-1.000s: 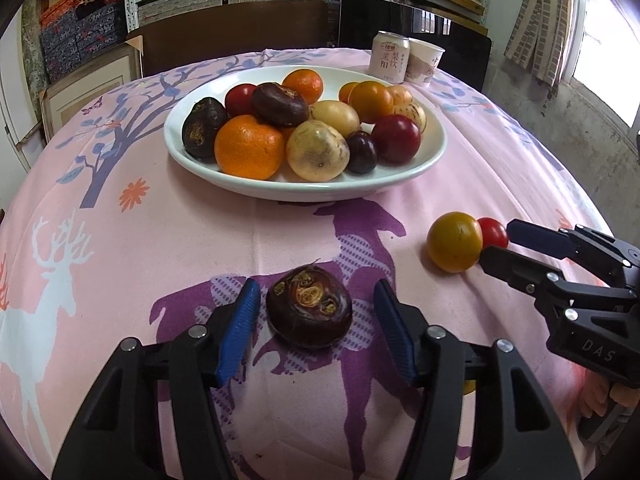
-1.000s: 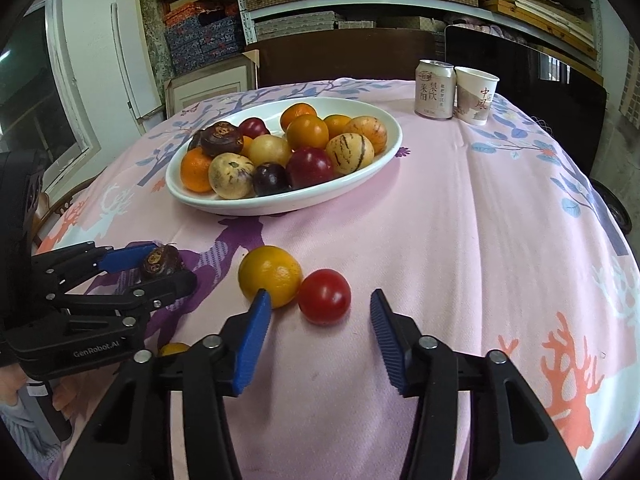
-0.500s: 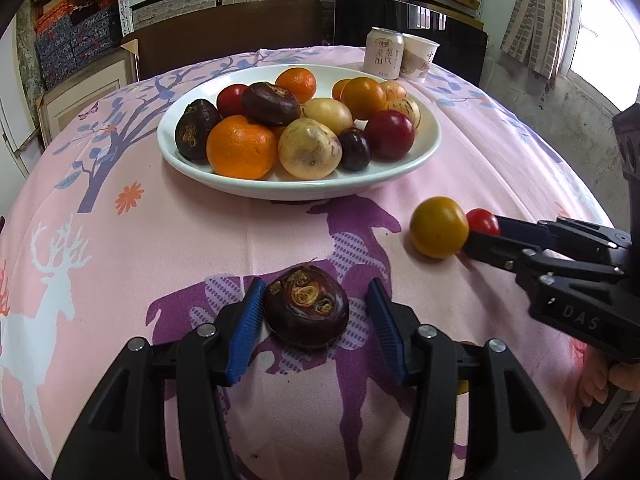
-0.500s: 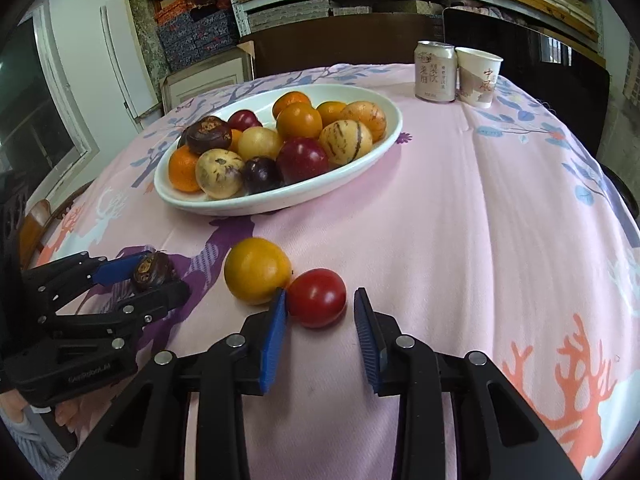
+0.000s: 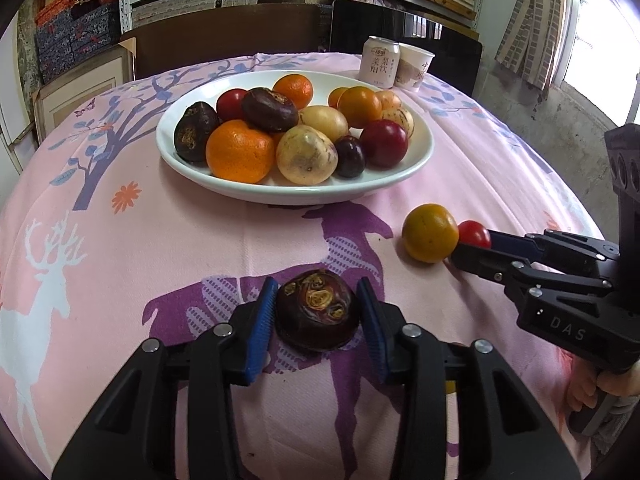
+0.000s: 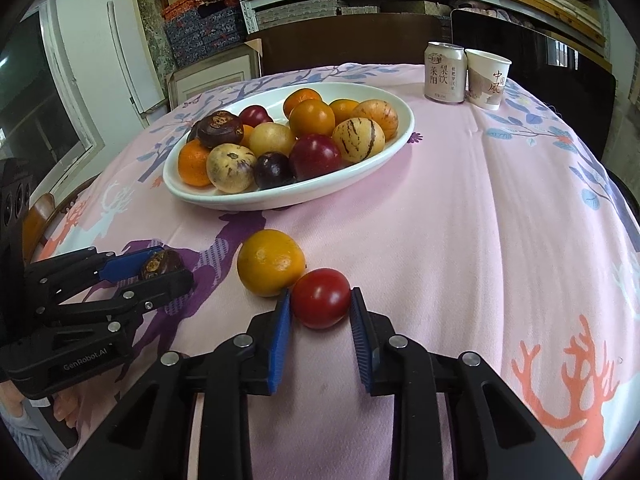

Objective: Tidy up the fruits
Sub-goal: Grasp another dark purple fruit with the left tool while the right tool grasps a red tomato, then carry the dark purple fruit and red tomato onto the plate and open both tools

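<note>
A dark purple fruit (image 5: pixel 316 312) with yellow scars lies on the pink tablecloth between the blue pads of my left gripper (image 5: pixel 316 286); the jaws are closing and both pads touch its sides. My right gripper (image 6: pixel 320 294) is shut on a small red tomato (image 6: pixel 320 300), which rests on the cloth against a loose orange fruit (image 6: pixel 270 262). Behind them a white oval bowl (image 5: pixel 296 196) holds several oranges, red, purple and yellow fruits. The right wrist view shows the left gripper (image 6: pixel 170 266) at the left around the dark fruit (image 6: pixel 162 264).
A drink can (image 5: pixel 378 62) and a paper cup (image 5: pixel 416 66) stand at the table's far side. Dark chair backs and shelves of boxes are beyond the table. A person's hand (image 5: pixel 592 396) grips the right tool near the table's right edge.
Both grippers' jaws have drawn in from wide apart: the left onto the dark purple fruit, the right onto the red tomato. Neither fruit has moved from its spot.
</note>
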### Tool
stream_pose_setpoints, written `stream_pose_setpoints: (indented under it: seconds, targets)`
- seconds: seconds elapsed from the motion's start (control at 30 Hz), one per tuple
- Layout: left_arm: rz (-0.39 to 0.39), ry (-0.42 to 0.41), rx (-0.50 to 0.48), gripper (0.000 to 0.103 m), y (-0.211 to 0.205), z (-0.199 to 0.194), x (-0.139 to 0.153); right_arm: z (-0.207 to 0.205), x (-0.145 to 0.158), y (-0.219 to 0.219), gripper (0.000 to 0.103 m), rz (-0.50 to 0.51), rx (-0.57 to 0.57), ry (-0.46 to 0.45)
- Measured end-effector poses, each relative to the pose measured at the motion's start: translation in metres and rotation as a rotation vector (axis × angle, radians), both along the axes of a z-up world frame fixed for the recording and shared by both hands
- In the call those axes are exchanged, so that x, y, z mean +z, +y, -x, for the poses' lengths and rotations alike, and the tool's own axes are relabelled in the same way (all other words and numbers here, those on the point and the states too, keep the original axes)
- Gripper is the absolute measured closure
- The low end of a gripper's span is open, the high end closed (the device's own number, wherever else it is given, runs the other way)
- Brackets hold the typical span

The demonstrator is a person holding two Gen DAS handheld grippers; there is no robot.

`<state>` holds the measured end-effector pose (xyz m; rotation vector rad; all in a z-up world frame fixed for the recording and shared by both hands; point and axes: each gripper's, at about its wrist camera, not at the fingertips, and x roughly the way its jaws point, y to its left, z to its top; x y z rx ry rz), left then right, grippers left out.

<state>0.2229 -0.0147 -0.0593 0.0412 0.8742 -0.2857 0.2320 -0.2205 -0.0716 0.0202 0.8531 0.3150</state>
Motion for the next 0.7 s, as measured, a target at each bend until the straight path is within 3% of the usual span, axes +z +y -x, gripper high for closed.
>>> stream_pose_setpoints:
  seconds: [0.23,0.37,0.57,0.7]
  targets:
    - [0.032,-0.004,0.023,0.063,0.008,0.007,0.002,0.002,-0.001,-0.006,0.073,-0.029,-0.006,0.008]
    - [0.051,-0.044,0.051,0.063,0.016,0.026,0.012,0.017,0.007,-0.015,0.073,-0.060,-0.028,-0.035]
    - [0.102,-0.110,0.049,0.063,0.030,0.064,0.040,0.066,0.035,-0.043,0.074,-0.131,-0.062,-0.158]
    - [0.082,-0.167,0.066,0.063,0.043,0.055,0.076,0.073,0.078,-0.058,0.074,-0.156,-0.075,-0.240]
